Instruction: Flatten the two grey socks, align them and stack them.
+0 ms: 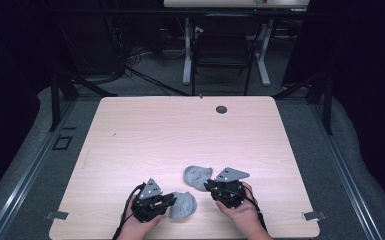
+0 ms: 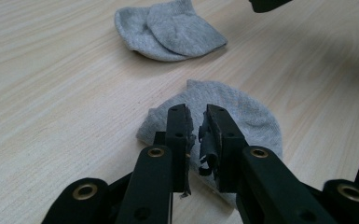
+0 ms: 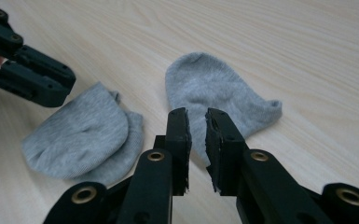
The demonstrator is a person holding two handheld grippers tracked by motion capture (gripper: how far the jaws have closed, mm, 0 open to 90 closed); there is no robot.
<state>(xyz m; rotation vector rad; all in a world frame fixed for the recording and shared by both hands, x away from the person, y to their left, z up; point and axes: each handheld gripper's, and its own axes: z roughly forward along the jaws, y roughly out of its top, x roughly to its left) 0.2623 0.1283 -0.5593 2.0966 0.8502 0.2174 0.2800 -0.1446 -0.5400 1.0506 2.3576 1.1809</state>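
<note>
While parted, each claw [image 3: 196,116] hovers over its grey sock [image 3: 214,88].

Lit evenly from above, the pale table [image 1: 180,130] bright against near-black surroundings — soft shadows pooled beneath both grey socks [image 3: 84,135]. Sharp focus on the wood grain up close, mild softness on the nearest black jaws and towards the far edges — low resolution and slight graininess from the high view

Both socks are plain light grey: the folded sock [image 1: 183,205] and the other sock [image 1: 197,176]. The desk [image 1: 180,130] is pale wood grain. The grippers' fingers [image 2: 179,128] are black.
</note>
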